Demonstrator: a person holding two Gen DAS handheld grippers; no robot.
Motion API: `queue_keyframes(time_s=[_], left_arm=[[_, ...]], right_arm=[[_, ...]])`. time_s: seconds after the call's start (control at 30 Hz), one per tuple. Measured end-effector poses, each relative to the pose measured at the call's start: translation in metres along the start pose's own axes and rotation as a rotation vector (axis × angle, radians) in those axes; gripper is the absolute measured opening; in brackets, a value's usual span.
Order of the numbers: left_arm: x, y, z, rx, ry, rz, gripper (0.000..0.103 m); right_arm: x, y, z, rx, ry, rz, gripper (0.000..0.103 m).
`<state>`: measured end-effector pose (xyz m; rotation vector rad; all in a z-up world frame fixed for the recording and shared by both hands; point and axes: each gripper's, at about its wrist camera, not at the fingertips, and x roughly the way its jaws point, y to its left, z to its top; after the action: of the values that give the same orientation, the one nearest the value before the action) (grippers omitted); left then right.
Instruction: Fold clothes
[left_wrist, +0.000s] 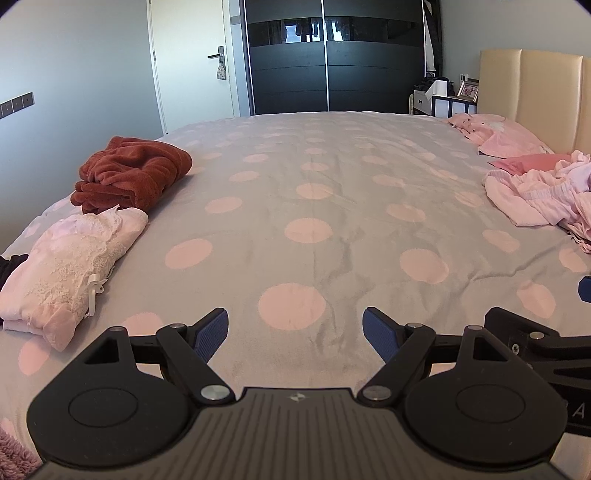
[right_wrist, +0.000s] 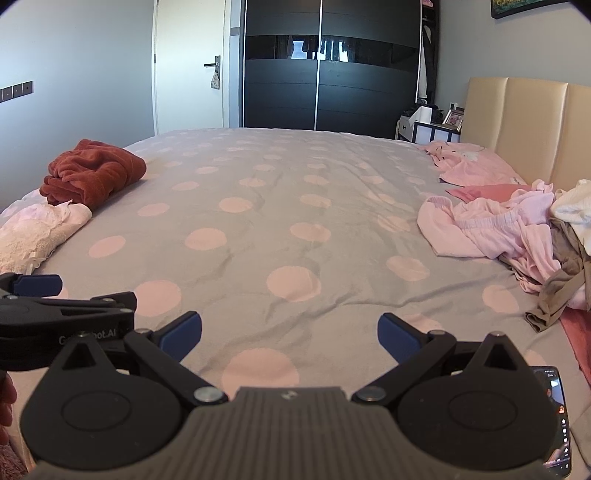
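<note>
Grippers hover side by side over the near edge of the bed (left_wrist: 295, 206), whose grey cover carries pale pink dots. Both the left gripper (left_wrist: 295, 334) and the right gripper (right_wrist: 290, 336) have their blue-padded jaws spread wide with nothing between them — only bare cover shows in each gap. At the bed's left edge a folded lace-trimmed pink garment (left_wrist: 70, 269) lies touching a rust-red fleece garment (left_wrist: 129, 173) just beyond it. At the bed's right side, well apart from both grippers, sits the unfolded pile of clothes (right_wrist: 517, 229) — pink pieces with a white and a taupe one mixed in. Near the bed's right front corner a phone (right_wrist: 554, 413) lies with its screen lit.
</note>
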<state>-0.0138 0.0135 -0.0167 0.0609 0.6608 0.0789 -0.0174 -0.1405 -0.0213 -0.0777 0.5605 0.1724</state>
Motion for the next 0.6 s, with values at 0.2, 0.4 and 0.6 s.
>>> queue_keyframes(time_s=[0.2,0.4,0.6], left_arm=[[-0.0011,-0.0005,-0.0006,-0.006,0.002,0.003,0.080],[-0.0008,-0.0015,-0.0005,-0.002,0.002,0.005,0.080],[0.0006,-0.0016,-0.0004,-0.001,0.010,0.008,0.080]], right_arm=[[0.0004,-0.0004,-0.0004,0.000,0.000,0.000,0.102],[-0.0002,0.0003,-0.0006,-0.002,0.002,-0.002,0.102],[0.0003,0.0000,-0.0012,0.001,0.011,-0.003,0.102]])
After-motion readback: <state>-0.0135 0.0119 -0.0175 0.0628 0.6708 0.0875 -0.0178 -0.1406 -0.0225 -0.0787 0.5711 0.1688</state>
